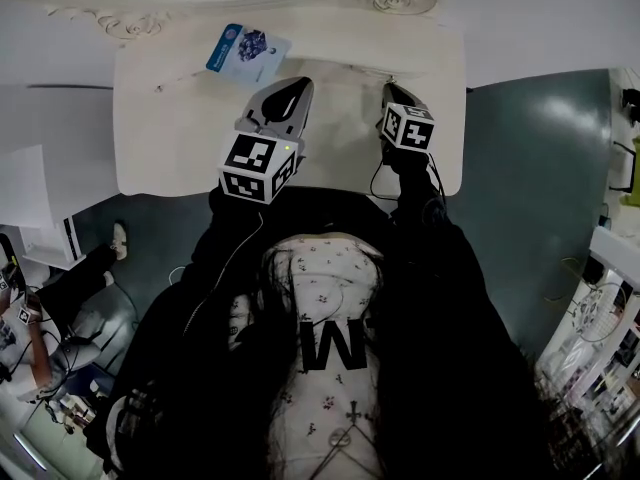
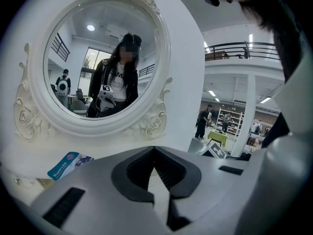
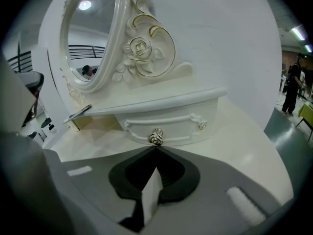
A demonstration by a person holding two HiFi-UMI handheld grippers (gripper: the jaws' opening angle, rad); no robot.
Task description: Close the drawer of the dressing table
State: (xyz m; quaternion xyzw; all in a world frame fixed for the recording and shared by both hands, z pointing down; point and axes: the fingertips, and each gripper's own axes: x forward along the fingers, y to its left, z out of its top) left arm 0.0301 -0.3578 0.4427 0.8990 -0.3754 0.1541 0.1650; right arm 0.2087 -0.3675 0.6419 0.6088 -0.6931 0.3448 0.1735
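The white dressing table (image 1: 180, 118) fills the top of the head view. In the right gripper view its small drawer (image 3: 171, 124) sits under an overhanging ledge (image 3: 161, 102), and the front looks pushed in beneath it. A rose-shaped knob (image 3: 156, 137) marks the drawer's middle. My right gripper (image 3: 156, 149) (image 1: 391, 92) is shut and empty, with its tips right at the knob; I cannot tell whether they touch. My left gripper (image 2: 154, 149) (image 1: 293, 90) hovers over the tabletop, shut on nothing, and points at the oval mirror (image 2: 98, 58).
A blue and white card (image 1: 246, 49) (image 2: 68, 164) lies on the tabletop left of the grippers. Carved scrollwork (image 3: 146, 45) frames the mirror. The table's front edge (image 1: 200, 190) is close to my body. Grey floor (image 1: 530, 168) lies to the right, white shelving (image 1: 610, 318) beyond.
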